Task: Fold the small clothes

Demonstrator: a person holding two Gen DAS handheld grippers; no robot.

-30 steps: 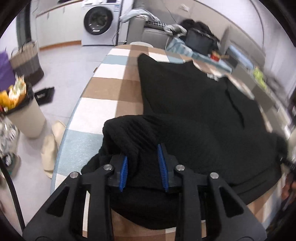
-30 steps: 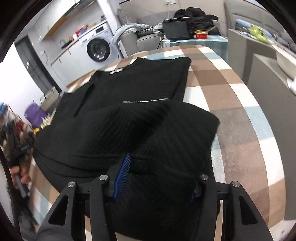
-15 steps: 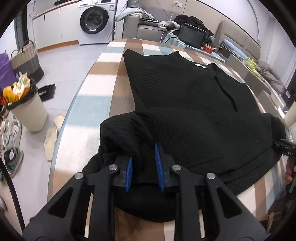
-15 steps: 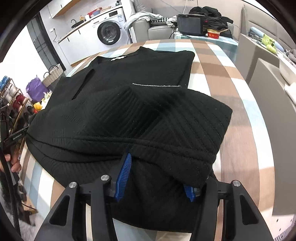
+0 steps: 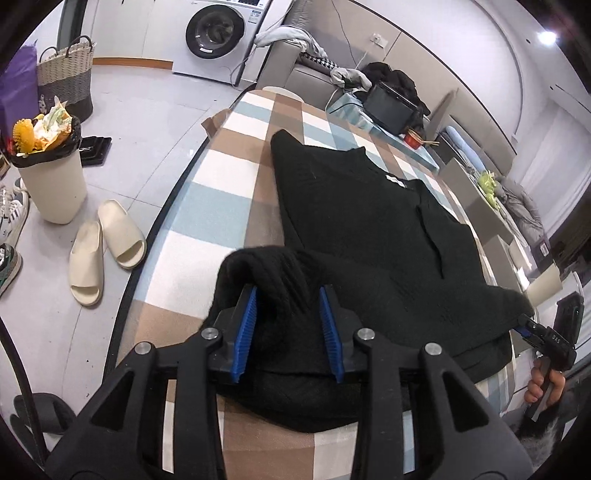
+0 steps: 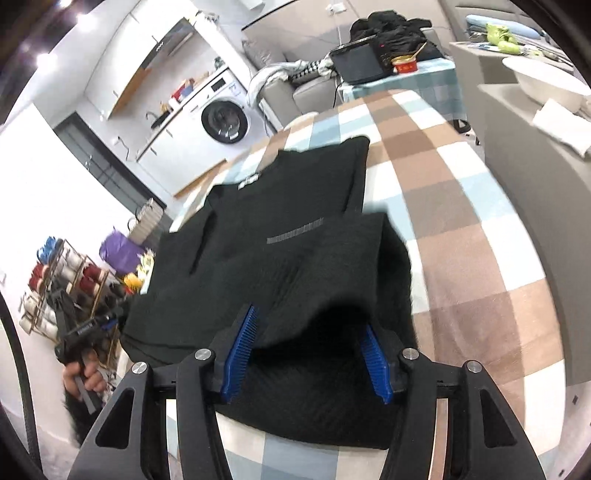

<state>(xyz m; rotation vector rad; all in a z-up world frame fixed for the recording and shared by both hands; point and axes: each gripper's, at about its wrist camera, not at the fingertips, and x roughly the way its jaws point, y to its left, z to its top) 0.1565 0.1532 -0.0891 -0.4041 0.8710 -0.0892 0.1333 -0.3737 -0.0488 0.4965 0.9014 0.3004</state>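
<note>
A black ribbed knit top [image 5: 376, 221] lies flat on the checked table [image 5: 207, 206], collar with a white label at the far end. Its near hem is lifted and folded forward over the body. My left gripper [image 5: 288, 325] holds the left hem corner as a bunched fold between its blue pads. My right gripper [image 6: 310, 354] has the right hem corner [image 6: 343, 280] draped between its blue pads, jaws wider apart. The top shows in the right wrist view [image 6: 280, 206] too. Each gripper appears at the edge of the other's view: the right [image 5: 546, 343], the left [image 6: 85, 328].
A bin [image 5: 48, 177] full of rubbish, pale slippers [image 5: 107, 254] and a basket [image 5: 66, 74] stand on the floor left of the table. A washing machine [image 5: 218, 33] and a sofa [image 5: 295, 70] with clothes are beyond. A grey cabinet [image 6: 535, 155] stands right of the table.
Both grippers have lifted the hem corners higher and carried them forward over the top. The left jaws have spread a little wider on the bunched fabric.
</note>
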